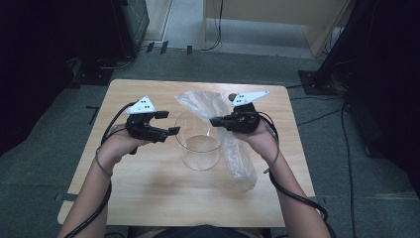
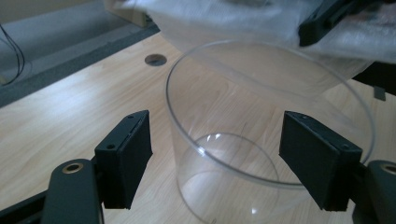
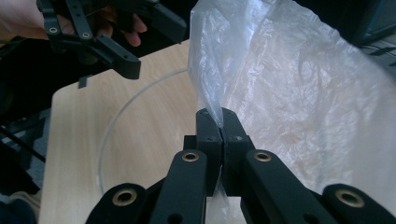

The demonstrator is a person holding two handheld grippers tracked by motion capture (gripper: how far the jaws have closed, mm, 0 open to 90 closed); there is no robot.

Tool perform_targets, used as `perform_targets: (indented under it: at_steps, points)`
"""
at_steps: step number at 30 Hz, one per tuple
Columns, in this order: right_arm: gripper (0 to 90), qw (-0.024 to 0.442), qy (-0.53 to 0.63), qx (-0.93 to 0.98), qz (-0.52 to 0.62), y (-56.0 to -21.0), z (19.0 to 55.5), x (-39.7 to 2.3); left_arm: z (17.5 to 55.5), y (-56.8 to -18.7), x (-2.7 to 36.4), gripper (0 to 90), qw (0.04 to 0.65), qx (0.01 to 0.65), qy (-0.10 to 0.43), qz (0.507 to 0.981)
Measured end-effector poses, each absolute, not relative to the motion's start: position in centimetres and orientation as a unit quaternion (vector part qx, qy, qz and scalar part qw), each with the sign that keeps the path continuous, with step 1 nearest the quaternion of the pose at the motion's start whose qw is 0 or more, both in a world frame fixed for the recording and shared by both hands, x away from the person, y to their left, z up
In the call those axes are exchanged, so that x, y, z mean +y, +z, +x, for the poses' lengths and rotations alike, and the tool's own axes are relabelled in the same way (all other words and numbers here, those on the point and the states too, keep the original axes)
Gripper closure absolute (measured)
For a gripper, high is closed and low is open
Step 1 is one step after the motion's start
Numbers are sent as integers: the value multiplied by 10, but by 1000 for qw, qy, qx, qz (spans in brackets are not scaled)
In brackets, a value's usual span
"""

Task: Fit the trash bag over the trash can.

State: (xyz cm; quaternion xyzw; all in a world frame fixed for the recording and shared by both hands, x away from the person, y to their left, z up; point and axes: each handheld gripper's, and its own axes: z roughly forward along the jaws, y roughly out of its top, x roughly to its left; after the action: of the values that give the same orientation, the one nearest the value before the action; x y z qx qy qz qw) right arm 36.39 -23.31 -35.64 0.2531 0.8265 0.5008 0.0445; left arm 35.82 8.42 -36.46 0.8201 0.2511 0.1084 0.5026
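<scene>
A clear plastic bag (image 1: 225, 134), thin, crinkled and see-through, is drawn out long. Its far end lies rumpled toward the back of the worktop (image 1: 148, 193), its near end trails down to the wood at the right, and a fold of its edge is pinched in between, lifted above the rest. Just left of it stands a clear glass cylinder (image 1: 200, 144), upright and open-topped, with nothing inside; the bag touches its right side.

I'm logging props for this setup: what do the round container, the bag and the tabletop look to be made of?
Container: clear and glossy, glass or hard plastic; the wood shows through it. Bag, pinched in the right gripper: thin translucent plastic film, crinkled. Table: light wood-grain, perhaps laminate.
</scene>
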Motion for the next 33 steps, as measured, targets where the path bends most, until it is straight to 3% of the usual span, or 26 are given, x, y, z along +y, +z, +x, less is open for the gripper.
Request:
perform_targets:
  at_steps: [19,33]
  points:
    - [891,36,461,852,245,-368,363,-212,340,-347,57,244,526,195,103,821]
    - [888,-17,485,847,218,-362,357,-201,340,-362,35,190,508,160,103,840]
